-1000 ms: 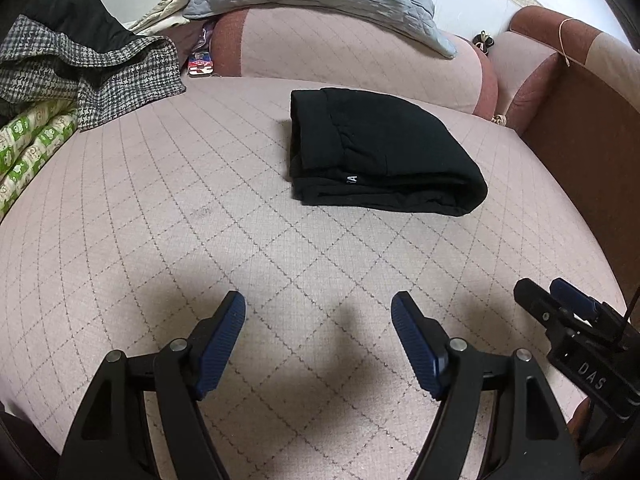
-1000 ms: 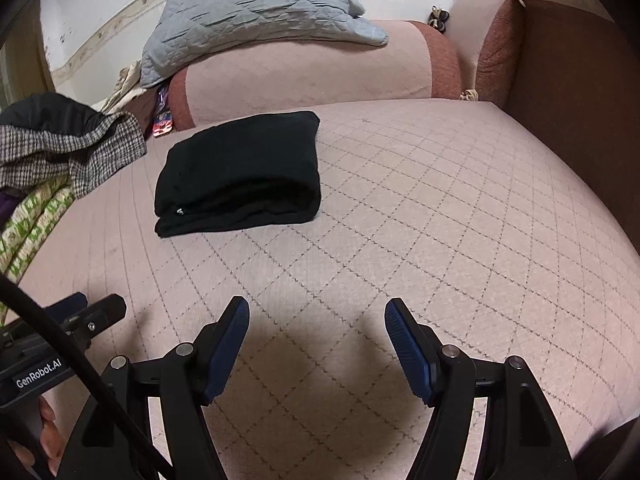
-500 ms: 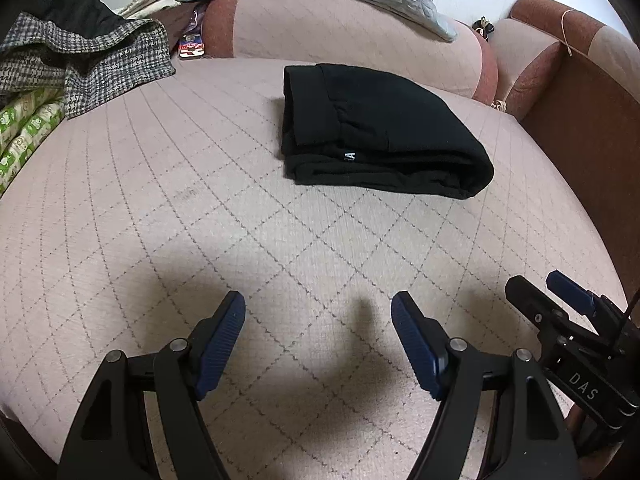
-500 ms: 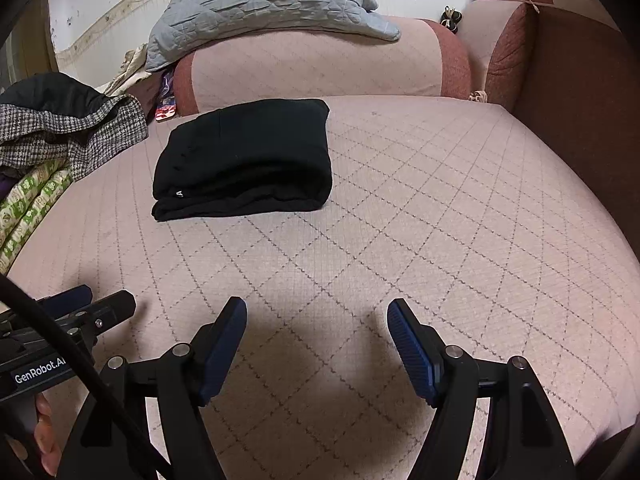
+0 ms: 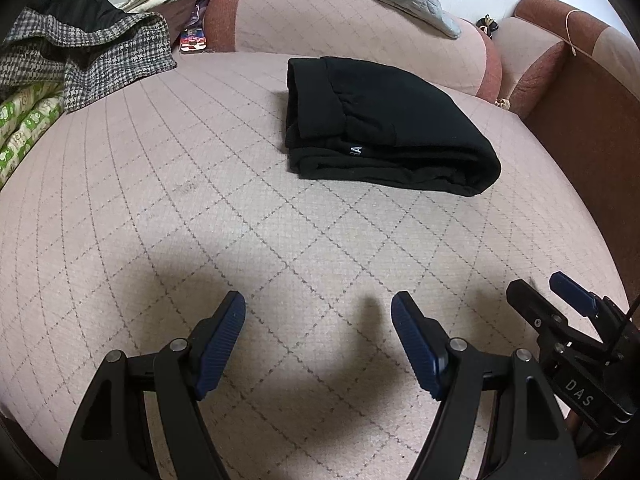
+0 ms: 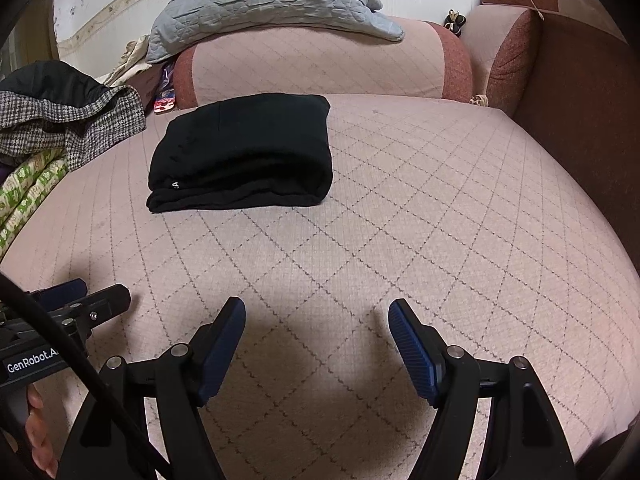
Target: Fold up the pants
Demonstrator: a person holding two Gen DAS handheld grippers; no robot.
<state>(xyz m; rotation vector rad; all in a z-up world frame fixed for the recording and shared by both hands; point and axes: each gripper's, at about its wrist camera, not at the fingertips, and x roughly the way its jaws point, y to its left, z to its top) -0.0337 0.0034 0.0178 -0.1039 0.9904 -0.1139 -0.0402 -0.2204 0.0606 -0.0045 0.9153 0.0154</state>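
Black pants (image 5: pixel 384 128) lie folded into a thick rectangle on the pink quilted sofa seat (image 5: pixel 200 220), near the back cushion; they also show in the right wrist view (image 6: pixel 248 156). My left gripper (image 5: pixel 318 312) is open and empty, low over the seat well in front of the pants. My right gripper (image 6: pixel 316 312) is open and empty too, beside the left one. The right gripper appears at the lower right of the left wrist view (image 5: pixel 560 300), and the left gripper at the lower left of the right wrist view (image 6: pixel 84 296).
A houndstooth and black garment pile (image 5: pixel 76 52) and green-patterned fabric (image 5: pixel 24 124) lie at the left. A grey quilted pillow (image 6: pixel 264 4) rests on the back cushion (image 6: pixel 312 68). A brown armrest (image 6: pixel 580 92) bounds the right side.
Both grippers stay open and empty while the views shift slightly; the folded pants lie still.
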